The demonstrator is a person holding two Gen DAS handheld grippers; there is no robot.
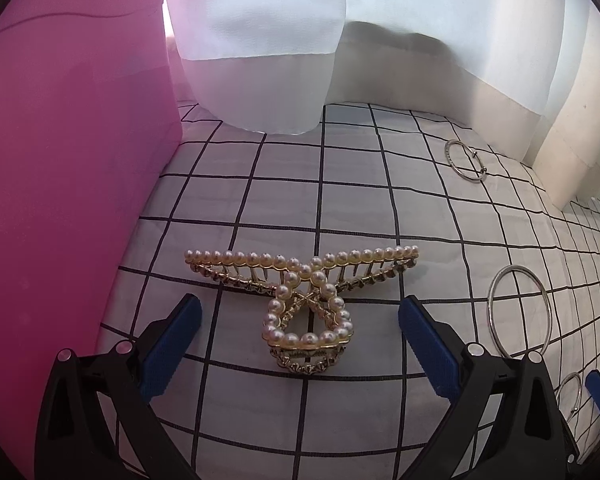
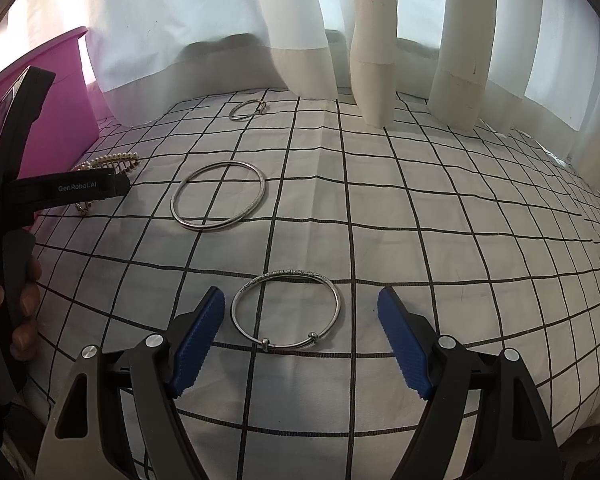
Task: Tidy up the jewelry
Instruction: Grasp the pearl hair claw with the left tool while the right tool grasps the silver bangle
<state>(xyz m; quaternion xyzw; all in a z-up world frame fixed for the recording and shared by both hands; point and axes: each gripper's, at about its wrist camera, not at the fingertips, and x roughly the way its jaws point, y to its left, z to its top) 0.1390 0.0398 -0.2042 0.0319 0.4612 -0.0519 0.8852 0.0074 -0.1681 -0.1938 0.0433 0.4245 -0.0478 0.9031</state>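
1. Left gripper (image 1: 300,340) has its jaws wide astride the pearl clip (image 1: 302,300), lined up to pinch it.
2. Right gripper (image 2: 300,340) has its jaws wide around the near bangle (image 2: 287,309).
3. Farther up the bed (image 2: 420,200) lie a large bangle (image 2: 219,196) and a small one (image 2: 247,109), beside the pink box (image 1: 60,160), likely their destination.

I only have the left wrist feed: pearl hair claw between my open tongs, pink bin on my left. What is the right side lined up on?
Observer: The right tongs are open around a silver bangle with two sliding beads, which lies flat on the checked sheet.
Operator: Is it touching that bangle?
Observer: No, both blue pads stand clear of its rim.
Operator: How many bangles in total?
Observer: Three: that one, a larger plain bangle beyond it, and a small one by the curtain.
Operator: Is my claw visible from there?
Observer: Partly; the pearl claw shows behind your left tongs, beside the pink bin.
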